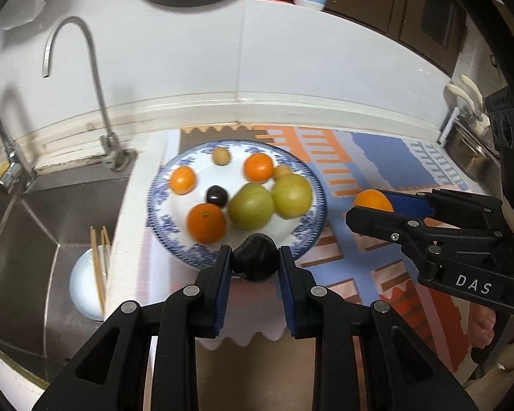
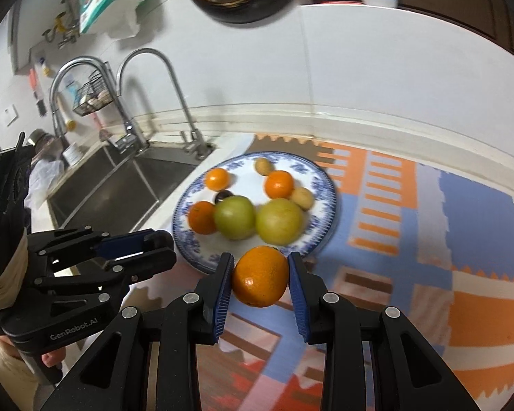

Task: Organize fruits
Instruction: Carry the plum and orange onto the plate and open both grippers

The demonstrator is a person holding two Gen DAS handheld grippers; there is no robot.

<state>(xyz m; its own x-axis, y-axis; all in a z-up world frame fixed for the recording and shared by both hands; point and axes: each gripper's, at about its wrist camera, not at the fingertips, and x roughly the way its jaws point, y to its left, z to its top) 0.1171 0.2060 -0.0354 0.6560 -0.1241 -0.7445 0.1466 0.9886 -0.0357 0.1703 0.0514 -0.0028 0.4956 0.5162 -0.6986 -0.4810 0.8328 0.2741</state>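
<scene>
Fruit is in both grippers at once, each carried just short of the near rim of the blue-patterned plate [image 1: 311, 185]. Left to right, the left gripper [image 1: 255, 262] pinches a dark plum [image 1: 255, 262] between its blue pads, and the right gripper [image 2: 260, 275] pinches a mandarin [image 2: 260, 275] the same way, over the patterned mat [image 2: 479, 222].

To do this step well, each fruit likely needs a bare patch of white porcelain: the plum seems best set at the near rim in front of the left green apple [image 1: 252, 207], the mandarin at the near right edge beside the right green apple [image 1: 291, 195]. Both should go down low before the jaws part, since round fruit dropped from height would probably roll and knock the pile. The two grippers sit close together, so one release at a time looks safer.

Counted on the plate: two green apples, three mandarins, one dark plum [image 1: 216, 195], and two small tan fruits (possibly longans; motion blur leaves this unsure). With the two held pieces, that makes four mandarins and two plums. A sink [image 1: 51, 212] with two faucets lies to the left.
</scene>
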